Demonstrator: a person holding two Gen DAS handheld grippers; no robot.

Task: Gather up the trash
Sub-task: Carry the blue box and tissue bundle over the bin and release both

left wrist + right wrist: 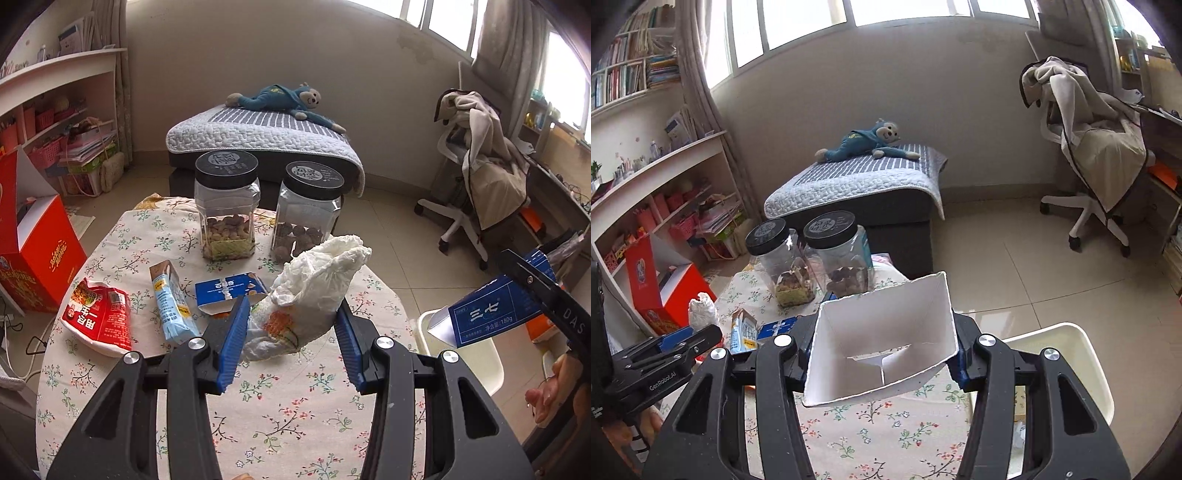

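My left gripper (291, 325) is shut on a crumpled white tissue wad (314, 291) and holds it above the floral table (280, 413). On the table lie a red snack bag (99, 317), a light-blue drink carton (171, 299) and a small blue box (229, 291). My right gripper (884, 354) is shut on an open blue-and-white carton, whose white inside (886, 332) faces the right wrist camera. The carton also shows in the left wrist view (487, 314), held off the table's right edge above a white bin (476, 354). The bin rim (1082, 354) lies right of the right gripper.
Two clear jars with black lids (227, 206) (308, 214) stand at the table's far side. A red gift box (33, 254) stands left of the table. A quilted ottoman with a plush monkey (280, 99) is behind. A draped office chair (480, 173) is at the right.
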